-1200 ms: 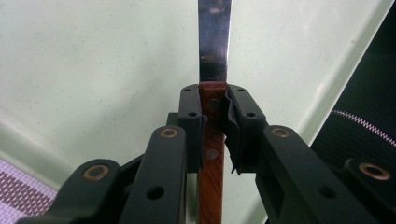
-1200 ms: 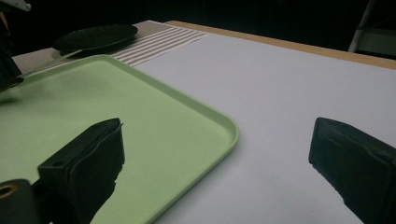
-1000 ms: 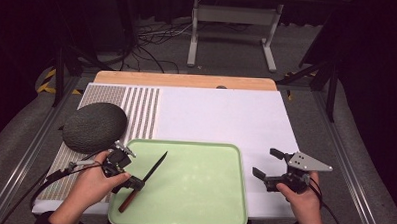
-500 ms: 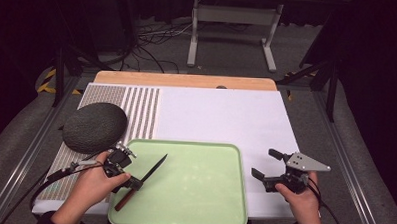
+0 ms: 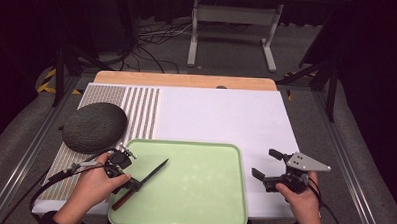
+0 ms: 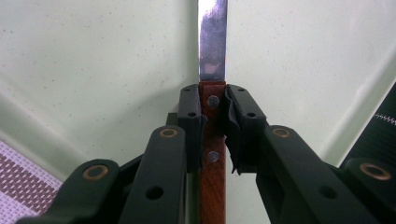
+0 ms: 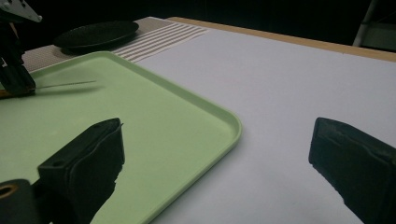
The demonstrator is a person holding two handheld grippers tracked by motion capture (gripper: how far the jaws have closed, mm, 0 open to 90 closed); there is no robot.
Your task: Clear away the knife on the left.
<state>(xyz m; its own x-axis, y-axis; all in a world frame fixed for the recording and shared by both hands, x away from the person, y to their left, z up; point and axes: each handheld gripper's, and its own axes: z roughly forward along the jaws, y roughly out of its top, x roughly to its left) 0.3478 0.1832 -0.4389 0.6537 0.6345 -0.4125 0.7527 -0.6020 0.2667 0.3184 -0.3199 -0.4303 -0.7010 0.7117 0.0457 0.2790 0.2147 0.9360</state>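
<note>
The left gripper [image 5: 129, 181] is clamped on the wooden handle of the knife [image 5: 144, 181], just behind the blade; in the left gripper view both pads press the riveted handle [image 6: 213, 140]. The knife sits over the tray's [image 5: 208, 212] left part, its steel blade pointing toward two o'clock. The right gripper [image 5: 266, 168], at three o'clock from the tray, has its jaws wide apart over the white mat [image 5: 226, 118]. The smooth, pale green tray has rounded corners. At ten o'clock lies a dark, textured oval object [image 5: 95, 127] on a striped woven mat [image 5: 141, 110].
</note>
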